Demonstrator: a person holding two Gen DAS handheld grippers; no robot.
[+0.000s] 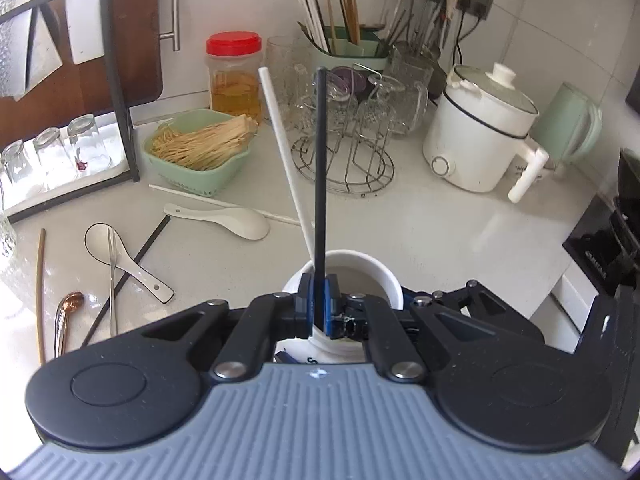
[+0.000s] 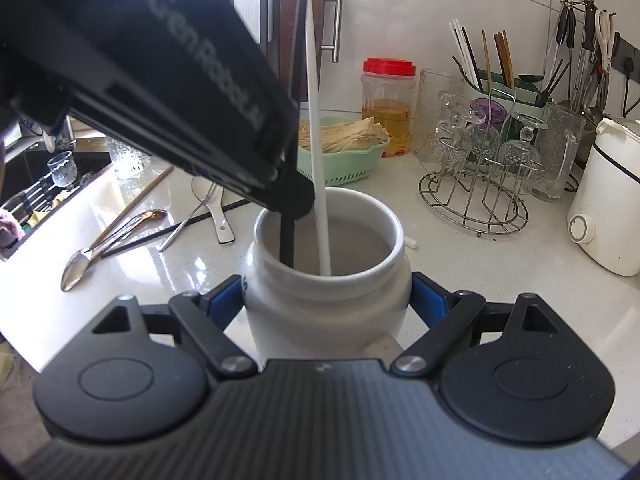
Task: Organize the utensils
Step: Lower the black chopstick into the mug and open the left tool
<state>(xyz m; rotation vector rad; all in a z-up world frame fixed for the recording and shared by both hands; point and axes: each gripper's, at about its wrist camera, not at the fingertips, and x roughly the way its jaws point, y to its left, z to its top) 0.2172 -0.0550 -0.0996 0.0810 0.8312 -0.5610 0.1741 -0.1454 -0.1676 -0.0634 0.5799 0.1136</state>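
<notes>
Chopstick, the black one, is pinched by the left claw over the white jar, which is clamped by the right claw. "GenRobo" can be read on the left claw's side.

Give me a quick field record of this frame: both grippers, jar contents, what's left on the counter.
left gripper: shut on thin black chopstick, lower end inside the jar
right gripper: shut on white ceramic jar, jar upright
jar contents: long white chopstick, leaning
counter: white ceramic spoon, black-rimmed white spoon, copper-coloured metal spoon
</notes>
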